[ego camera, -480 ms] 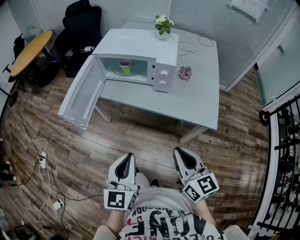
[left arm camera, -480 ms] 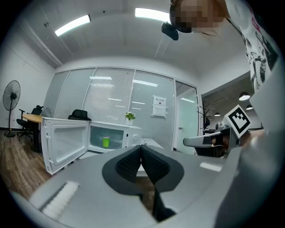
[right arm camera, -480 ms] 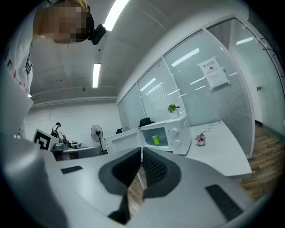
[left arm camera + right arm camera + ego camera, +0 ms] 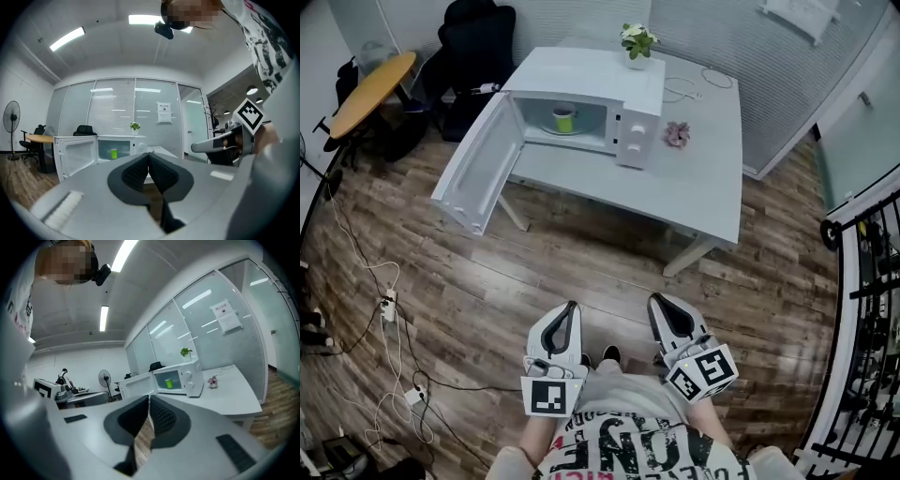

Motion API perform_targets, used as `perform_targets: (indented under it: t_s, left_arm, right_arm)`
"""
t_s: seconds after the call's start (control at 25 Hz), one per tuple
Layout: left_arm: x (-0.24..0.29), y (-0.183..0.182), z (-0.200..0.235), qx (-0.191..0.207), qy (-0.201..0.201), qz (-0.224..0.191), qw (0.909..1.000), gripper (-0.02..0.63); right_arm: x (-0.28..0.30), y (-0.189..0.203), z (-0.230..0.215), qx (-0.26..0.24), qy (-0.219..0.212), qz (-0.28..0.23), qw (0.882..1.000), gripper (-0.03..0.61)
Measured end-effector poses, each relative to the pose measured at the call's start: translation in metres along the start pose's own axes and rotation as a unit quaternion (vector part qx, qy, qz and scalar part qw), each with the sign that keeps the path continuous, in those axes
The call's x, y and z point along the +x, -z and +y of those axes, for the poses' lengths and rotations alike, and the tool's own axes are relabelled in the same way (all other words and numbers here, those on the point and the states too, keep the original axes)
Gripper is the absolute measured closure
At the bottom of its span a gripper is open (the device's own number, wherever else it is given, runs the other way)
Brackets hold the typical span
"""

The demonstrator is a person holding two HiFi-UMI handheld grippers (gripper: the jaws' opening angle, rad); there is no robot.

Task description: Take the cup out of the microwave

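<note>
1. At the lower edge of the head view, the left gripper (image 4: 571,307) and the right gripper (image 4: 661,301) are hanging close to the person's body, well apart from the table (image 4: 703,192). Both are showing their jaws pressed fully together, and neither is carrying anything.
2. The green cup (image 4: 564,118) is standing inside the microwave (image 4: 586,73), on the turntable plate (image 4: 551,129) near the middle of the cavity. The door (image 4: 476,167) is hanging wide open on the left of the head view, so the opening is unobstructed.
3. Judged step: the approach is only beginning. Neither tool is touching the microwave or the cup, and the whole reach is yet to be made.
4. Judged requirement for the next move: one gripper needs to be carried up to the cavity and its jaws spread wider than the cup's body before entering (closed as they are, they cannot take it). It should be travelling level, keeping clear of the door and the cavity roof.
5. The cup is standing upright, mouth pointing up and long axis vertical. Any handle is too small to make out. A level grip across its wall is looking suitable.
</note>
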State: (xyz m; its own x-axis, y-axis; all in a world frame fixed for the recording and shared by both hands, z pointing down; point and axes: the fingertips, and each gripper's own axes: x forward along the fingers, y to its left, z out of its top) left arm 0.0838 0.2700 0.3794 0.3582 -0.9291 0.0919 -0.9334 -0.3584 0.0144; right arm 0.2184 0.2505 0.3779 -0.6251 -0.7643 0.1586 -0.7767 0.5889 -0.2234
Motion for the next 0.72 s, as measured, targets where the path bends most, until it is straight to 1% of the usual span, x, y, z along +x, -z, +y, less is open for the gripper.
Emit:
perform_targets:
  t_s: [0.16,0.36,0.56,0.72]
  left_arm:
    - [-0.017,0.001,0.005,-0.007,0.006,0.005,0.9999,0.601]
    - [-0.029,-0.001,0.008,-0.003,0.014,0.004,0.9999,0.601]
    - [-0.037,-0.002,0.006,-0.004,0.017,-0.002,0.9998,0.601]
    - [-0.04,-0.002,0.003,-0.004,0.017,-0.005,0.9998,0.601]
  right_arm:
    - [-0.005,0.004,0.019,-0.001,-0.003,0.002,1.0,0.557]
    - [-0.01,0.006,0.034,-0.001,-0.001,0.0,1.0,0.557]
    - [-0.015,0.008,0.042,-0.004,-0.002,0.0,1.0,0.557]
    - [-0.018,0.006,0.044,-0.005,-0.008,-0.009,1.0,0.557]
